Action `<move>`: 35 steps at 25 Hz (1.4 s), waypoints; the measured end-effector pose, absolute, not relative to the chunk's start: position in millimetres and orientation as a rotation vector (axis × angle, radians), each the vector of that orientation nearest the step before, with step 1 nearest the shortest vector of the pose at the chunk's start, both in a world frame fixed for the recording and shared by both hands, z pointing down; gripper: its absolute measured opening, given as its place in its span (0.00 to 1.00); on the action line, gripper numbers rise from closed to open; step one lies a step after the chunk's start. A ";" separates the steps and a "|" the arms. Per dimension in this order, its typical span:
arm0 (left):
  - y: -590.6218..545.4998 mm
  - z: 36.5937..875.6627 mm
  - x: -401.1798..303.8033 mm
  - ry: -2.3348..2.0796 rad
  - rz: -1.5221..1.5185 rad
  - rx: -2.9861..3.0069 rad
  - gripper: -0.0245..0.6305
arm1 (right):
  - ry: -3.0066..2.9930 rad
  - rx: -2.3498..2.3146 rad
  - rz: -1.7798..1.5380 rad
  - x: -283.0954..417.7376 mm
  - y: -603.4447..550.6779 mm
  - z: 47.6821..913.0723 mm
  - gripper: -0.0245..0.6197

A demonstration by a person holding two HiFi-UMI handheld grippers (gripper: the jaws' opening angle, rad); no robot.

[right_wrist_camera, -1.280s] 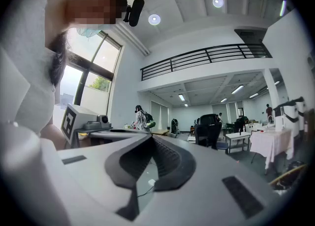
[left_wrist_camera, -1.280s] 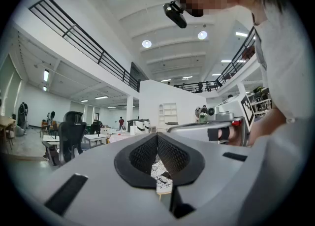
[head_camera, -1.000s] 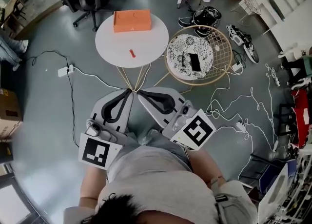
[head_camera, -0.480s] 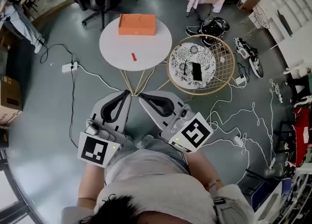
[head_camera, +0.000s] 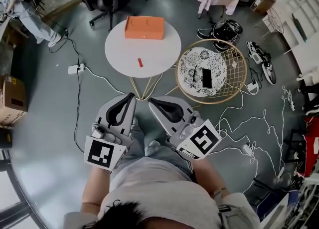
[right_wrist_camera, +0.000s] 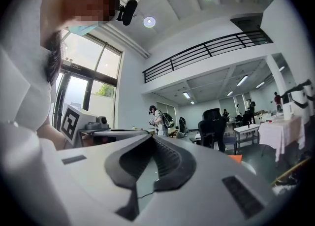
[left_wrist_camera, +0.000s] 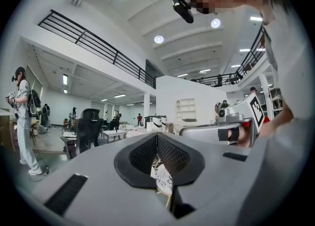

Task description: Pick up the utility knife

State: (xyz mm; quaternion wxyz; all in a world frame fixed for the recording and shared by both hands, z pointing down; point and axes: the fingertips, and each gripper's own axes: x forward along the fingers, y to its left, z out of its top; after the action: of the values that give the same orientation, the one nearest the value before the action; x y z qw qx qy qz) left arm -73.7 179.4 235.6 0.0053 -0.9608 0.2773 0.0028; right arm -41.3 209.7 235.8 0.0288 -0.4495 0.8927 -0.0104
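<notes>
- Left gripper [head_camera: 133, 95] — jaws closed tip to tip, with nothing between them.
- Right gripper [head_camera: 150, 99] — jaws likewise closed and empty; its tips sit just beside the left gripper's tips.
- Utility knife [head_camera: 140, 63] — a small red item lying on the round white table [head_camera: 122, 53], ahead of both grippers' tips and well apart from them.
- Orange box [head_camera: 144, 27] — on the same table, beyond the utility knife as seen from the grippers.
- Wire basket table [head_camera: 235, 68] — ahead and to the right of the right gripper.
</notes>
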 end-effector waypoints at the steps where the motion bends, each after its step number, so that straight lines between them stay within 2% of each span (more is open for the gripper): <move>1: 171.4 236.0 -71.4 0.862 0.009 -3.013 0.05 | 2.749 -1.394 -0.035 -38.9 201.6 235.7 0.05; 17: 20.8 237.1 -62.7 0.656 0.027 -3.075 0.05 | 2.663 -1.578 -0.007 -32.6 52.0 226.9 0.05; 19: 10.0 229.4 -62.6 0.611 0.090 -3.073 0.05 | 2.650 -1.605 -0.006 -33.9 40.2 225.9 0.05; 26: -8.0 248.5 -66.7 0.539 -0.005 -3.126 0.05 | 2.639 -1.698 0.020 -35.0 19.3 225.7 0.05; 35: -23.2 263.4 -57.5 0.626 -0.020 -3.133 0.05 | 2.677 -1.656 0.008 -20.2 0.9 230.4 0.05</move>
State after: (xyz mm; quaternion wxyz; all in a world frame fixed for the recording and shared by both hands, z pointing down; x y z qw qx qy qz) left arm -57.5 -23.2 263.4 -0.0266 -0.9803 0.1958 -0.0062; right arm -20.2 0.9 230.4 -0.0031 -0.5261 0.8504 0.0025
